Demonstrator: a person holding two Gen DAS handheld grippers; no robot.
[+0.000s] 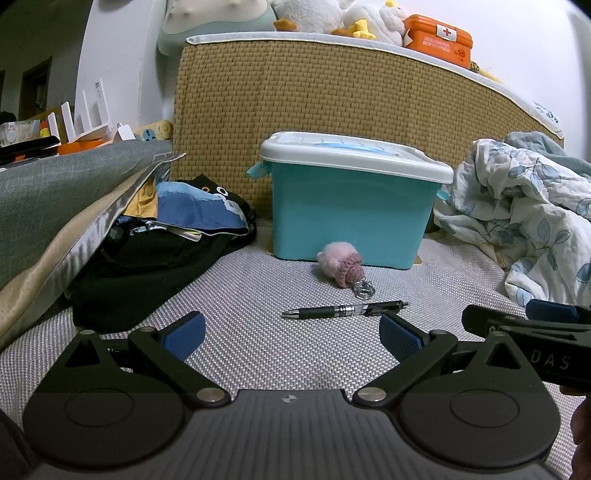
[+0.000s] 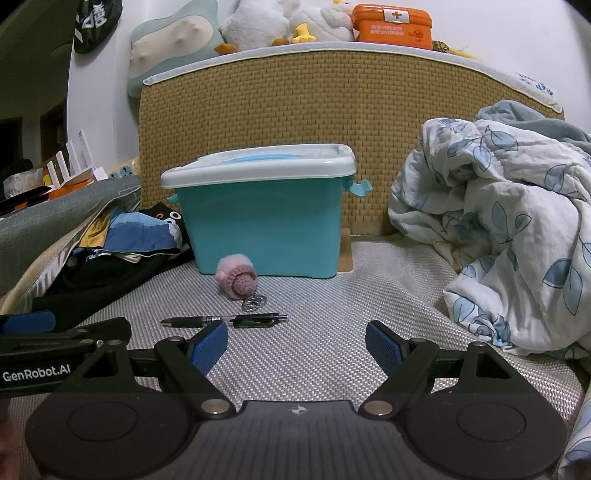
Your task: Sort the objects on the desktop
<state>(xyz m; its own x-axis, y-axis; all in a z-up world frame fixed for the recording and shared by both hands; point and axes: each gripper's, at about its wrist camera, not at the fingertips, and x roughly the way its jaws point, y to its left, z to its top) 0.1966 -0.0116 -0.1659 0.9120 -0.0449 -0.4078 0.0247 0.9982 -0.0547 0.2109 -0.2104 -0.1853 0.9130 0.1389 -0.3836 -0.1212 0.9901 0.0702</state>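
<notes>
A black pen (image 1: 345,309) (image 2: 225,320) lies crosswise on the grey woven mat (image 1: 258,350) (image 2: 325,354). Just behind it rests a pink crocheted keychain plush (image 1: 340,264) (image 2: 236,277) with a metal ring. Behind the plush stands a teal storage box (image 1: 351,206) (image 2: 264,221) with its white lid shut. My left gripper (image 1: 293,334) is open, a little short of the pen, nothing between its fingers. My right gripper (image 2: 297,341) is open too, with the pen ahead and to its left. Each gripper shows at the edge of the other's view.
A crumpled leaf-print blanket (image 1: 524,218) (image 2: 509,229) fills the right side. Dark clothes and bags (image 1: 159,251) (image 2: 110,251) are piled on the left beside a grey cushion (image 1: 66,188). A woven headboard (image 1: 332,110) behind the box carries plush toys and an orange first-aid box (image 1: 437,38) (image 2: 391,26).
</notes>
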